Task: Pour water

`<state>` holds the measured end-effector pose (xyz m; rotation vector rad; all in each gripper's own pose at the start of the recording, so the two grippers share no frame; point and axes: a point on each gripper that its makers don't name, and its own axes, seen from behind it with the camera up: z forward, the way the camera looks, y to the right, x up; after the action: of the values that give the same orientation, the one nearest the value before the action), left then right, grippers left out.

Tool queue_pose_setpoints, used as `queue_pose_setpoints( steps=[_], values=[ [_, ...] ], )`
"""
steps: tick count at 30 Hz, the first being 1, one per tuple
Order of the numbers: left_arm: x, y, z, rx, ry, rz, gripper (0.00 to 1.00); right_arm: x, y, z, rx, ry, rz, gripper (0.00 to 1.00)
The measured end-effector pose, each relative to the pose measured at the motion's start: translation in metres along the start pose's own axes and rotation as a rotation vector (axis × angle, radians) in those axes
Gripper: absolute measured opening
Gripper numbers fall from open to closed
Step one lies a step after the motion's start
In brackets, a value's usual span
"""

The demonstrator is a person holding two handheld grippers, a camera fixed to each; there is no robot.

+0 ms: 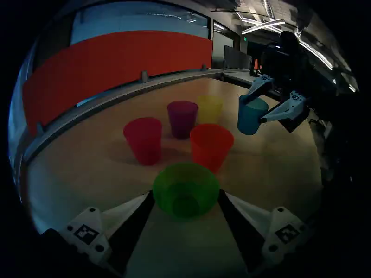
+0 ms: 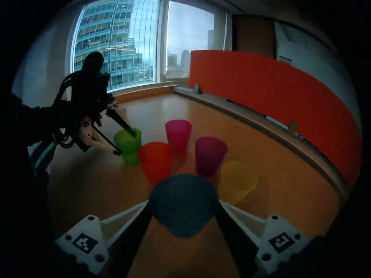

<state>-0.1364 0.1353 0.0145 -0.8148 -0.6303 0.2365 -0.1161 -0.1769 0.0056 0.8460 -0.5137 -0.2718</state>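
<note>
My left gripper [image 1: 186, 197] is shut on a green cup [image 1: 186, 189], held upright just above the wooden table [image 1: 278, 162]. My right gripper [image 2: 183, 208] is shut on a blue cup [image 2: 183, 203], also upright. In the left gripper view the blue cup [image 1: 251, 114] hangs at the right between the right gripper's fingers [image 1: 278, 111]. The right gripper view has the green cup [image 2: 128, 144] at the left, in the left gripper [image 2: 121, 139]. Between them stand an orange cup [image 1: 211, 146], a red cup [image 1: 143, 139], a purple cup [image 1: 182, 118] and a yellow cup [image 1: 209, 108]. No water is visible.
A low orange partition [image 1: 116, 60] runs along the table's far edge. Large windows [image 2: 120, 46] stand behind the left gripper. A person's dark sleeve [image 2: 28, 125] holds the left gripper. Bare tabletop lies to the right of the cups [image 1: 278, 162].
</note>
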Motion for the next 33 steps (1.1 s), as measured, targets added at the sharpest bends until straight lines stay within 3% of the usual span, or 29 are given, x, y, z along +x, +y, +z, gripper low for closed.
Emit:
queue_pose_setpoints(
  steps=[18, 30, 33],
  values=[
    [-0.015, -0.005, -0.025, 0.050, -0.007, -0.004, 1.00, -0.027, -0.001, 0.020, -0.009, -0.034, -0.004, 0.92],
    [-0.011, -0.003, -0.032, 0.048, 0.013, -0.037, 1.00, -0.039, 0.001, 0.019, -0.022, -0.052, -0.002, 0.92],
    [-0.010, -0.001, -0.031, 0.039, 0.014, -0.047, 1.00, -0.042, 0.004, 0.018, -0.032, -0.061, -0.002, 0.96]
  ],
)
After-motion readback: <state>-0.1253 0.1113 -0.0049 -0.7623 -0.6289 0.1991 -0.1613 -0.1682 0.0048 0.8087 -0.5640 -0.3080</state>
